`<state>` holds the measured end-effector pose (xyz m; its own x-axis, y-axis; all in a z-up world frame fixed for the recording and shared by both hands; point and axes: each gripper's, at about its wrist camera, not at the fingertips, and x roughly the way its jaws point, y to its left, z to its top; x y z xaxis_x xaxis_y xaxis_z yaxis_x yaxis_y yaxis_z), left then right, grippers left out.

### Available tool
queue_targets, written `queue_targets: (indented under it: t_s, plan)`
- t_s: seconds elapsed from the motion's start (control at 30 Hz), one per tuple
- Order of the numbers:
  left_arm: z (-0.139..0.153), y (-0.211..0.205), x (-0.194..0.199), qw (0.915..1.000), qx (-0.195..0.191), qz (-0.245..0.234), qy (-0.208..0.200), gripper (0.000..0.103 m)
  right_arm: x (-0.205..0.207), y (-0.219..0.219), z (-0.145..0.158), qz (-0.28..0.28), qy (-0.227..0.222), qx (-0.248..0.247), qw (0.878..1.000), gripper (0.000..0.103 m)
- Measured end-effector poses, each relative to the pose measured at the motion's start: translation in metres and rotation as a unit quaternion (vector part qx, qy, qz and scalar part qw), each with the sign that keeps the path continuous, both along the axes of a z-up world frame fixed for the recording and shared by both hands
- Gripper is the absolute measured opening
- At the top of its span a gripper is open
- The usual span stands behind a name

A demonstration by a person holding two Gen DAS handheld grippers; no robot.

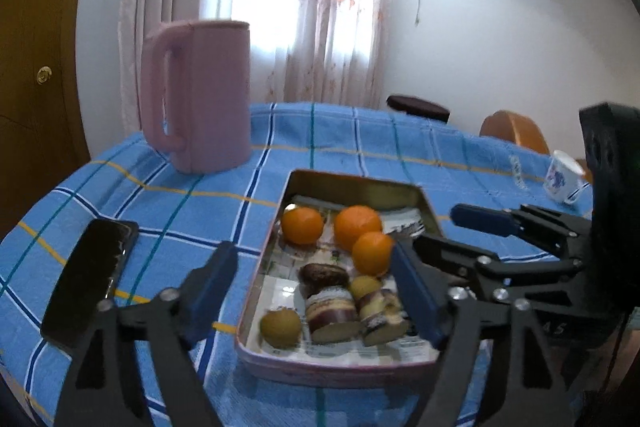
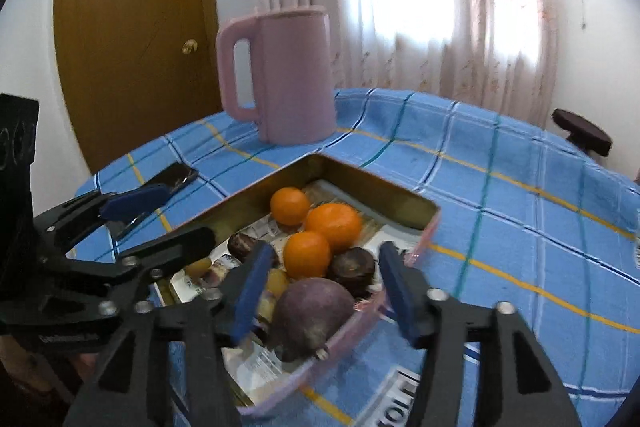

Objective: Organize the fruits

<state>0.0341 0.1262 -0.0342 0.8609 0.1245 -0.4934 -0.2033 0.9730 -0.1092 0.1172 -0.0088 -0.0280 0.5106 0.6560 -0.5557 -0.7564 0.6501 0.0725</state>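
A pink metal tin point(image 1: 362, 187) lined with newspaper sits on the blue checked tablecloth. It holds three oranges point(image 1: 357, 225), dark brown fruits point(image 1: 323, 275), small yellow-green fruits point(image 1: 281, 327) and cut purple-skinned pieces point(image 1: 332, 315). My left gripper point(image 1: 316, 291) is open and empty, straddling the tin's near left side. In the right wrist view the tin point(image 2: 372, 187) shows the oranges point(image 2: 334, 225) and a large purple fruit point(image 2: 314, 311) at its near end. My right gripper point(image 2: 320, 291) is open and empty, its fingers on either side of the purple fruit, above it.
A pink jug point(image 1: 200, 95) stands behind the tin. A black phone point(image 1: 92, 275) lies left of the tin. A white patterned cup point(image 1: 562, 181) sits at the right table edge. A dark stool point(image 1: 418, 109) and an orange chair point(image 1: 514, 131) stand beyond the table.
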Motion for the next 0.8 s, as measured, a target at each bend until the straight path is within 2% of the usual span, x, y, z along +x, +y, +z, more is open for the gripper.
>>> queue_targets:
  t_s: [0.07, 0.17, 0.6, 0.8]
  plan:
    - [0.006, -0.004, -0.006, 0.9999, 0.001, -0.005, -0.012, 0.086, -0.003, -0.010, 0.005, -0.012, -0.006, 0.005, 1.000, 0.064]
    - [0.013, -0.009, -0.014, 0.9996, 0.002, -0.003, -0.028, 0.095, -0.010, -0.026, 0.013, -0.034, -0.014, 0.012, 0.999, 0.064]
    - [0.026, -0.029, -0.025, 0.9987, 0.012, -0.017, -0.046, 0.096, -0.040, -0.070, 0.026, -0.085, -0.057, 0.016, 0.995, 0.068]
    - [0.027, -0.031, -0.026, 0.9987, 0.013, -0.019, -0.046, 0.098, -0.043, -0.080, 0.029, -0.094, -0.058, 0.027, 0.994, 0.071]
